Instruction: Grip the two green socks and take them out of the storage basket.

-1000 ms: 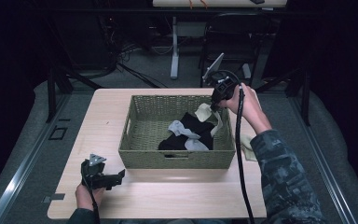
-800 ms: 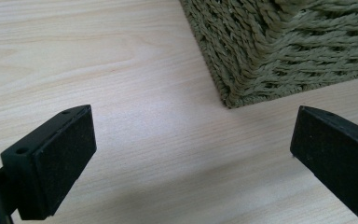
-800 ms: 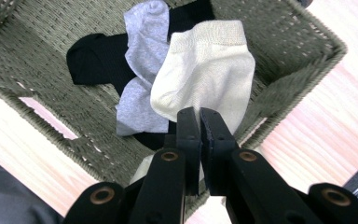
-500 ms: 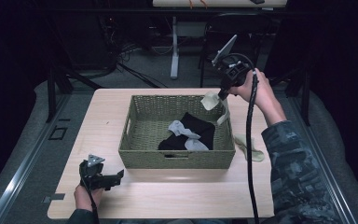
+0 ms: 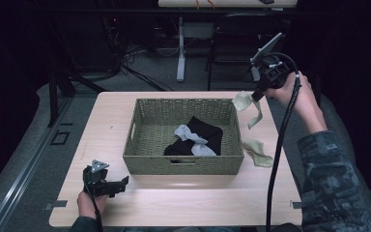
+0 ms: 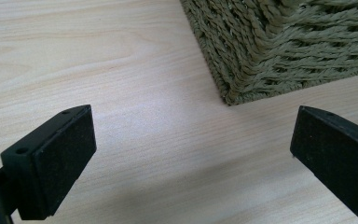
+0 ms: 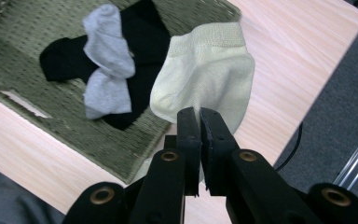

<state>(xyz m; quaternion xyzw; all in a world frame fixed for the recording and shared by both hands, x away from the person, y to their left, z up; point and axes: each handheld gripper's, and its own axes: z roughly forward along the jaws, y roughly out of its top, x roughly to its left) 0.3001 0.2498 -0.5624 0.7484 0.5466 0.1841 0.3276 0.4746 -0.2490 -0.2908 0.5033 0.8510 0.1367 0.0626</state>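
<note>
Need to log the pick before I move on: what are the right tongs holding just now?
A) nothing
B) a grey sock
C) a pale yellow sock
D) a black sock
C: the right tongs are shut on the pale yellow sock, which hangs in the air beside the basket, while the grey sock and black sock lie inside it.

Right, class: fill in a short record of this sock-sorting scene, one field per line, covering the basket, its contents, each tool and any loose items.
basket: woven basket on the wooden table
in basket: grey sock lying over black sock
right tool: raised beside the basket's far right corner, shut on pale yellow sock, which hangs free
left tool: open, low over the table near the basket's near left corner
loose item: second pale sock on the table, right of the basket
</note>
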